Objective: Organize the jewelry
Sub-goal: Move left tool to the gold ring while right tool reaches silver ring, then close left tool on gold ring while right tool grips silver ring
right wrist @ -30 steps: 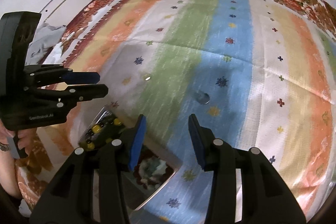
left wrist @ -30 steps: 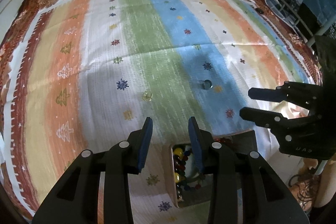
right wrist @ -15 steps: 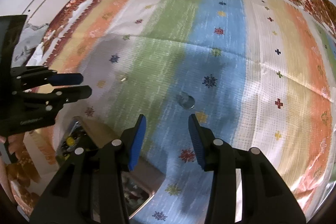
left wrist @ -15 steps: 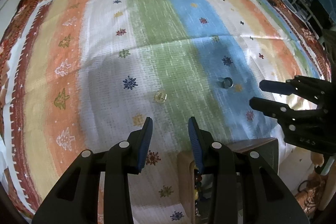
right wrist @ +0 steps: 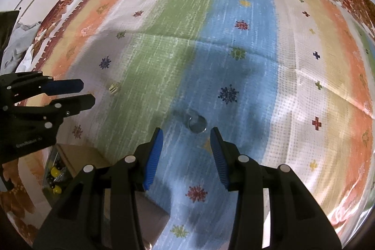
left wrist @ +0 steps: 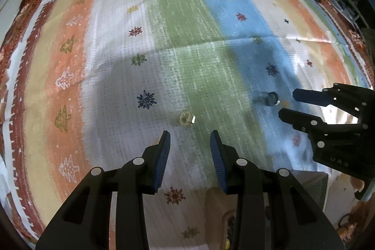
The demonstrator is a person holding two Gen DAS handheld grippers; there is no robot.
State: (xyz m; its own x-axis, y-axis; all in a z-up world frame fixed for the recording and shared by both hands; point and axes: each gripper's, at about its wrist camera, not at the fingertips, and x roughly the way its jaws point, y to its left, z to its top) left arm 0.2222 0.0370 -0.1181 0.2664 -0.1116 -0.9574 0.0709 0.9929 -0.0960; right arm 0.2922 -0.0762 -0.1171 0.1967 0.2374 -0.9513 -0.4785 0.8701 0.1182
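1. Left wrist view: The small pale-gold ring with a clear stone point(left wrist: 186, 119) lies on the striped, snowflake-printed cloth point(left wrist: 112, 76) covering the desk, just ahead of the left tool point(left wrist: 189, 139), whose blue-padded fingers stand wide apart and hold nothing. The right tool point(left wrist: 289, 103) enters from the right, also parted and empty, beside a small silvery-blue ring point(left wrist: 269, 98). The open box of beaded jewelry point(left wrist: 228, 222) sits mostly hidden under the left tool.

2. Right wrist view: The silvery-blue ring point(right wrist: 196, 124) lies on the blue stripe just ahead of the right tool point(right wrist: 186, 139), slightly right of centre between its spread fingers. The box point(right wrist: 55, 171), showing yellow beads, lies low left.

3. Step and next move: Both tools seem to be approaching for a pick. Each must descend, straddle its ring and close gently; such small, flat pieces could slip.

4. Against the earlier frames: Both tools have advanced; the rings now sit closer to the fingertips, and the box has slid toward the bottom edge.
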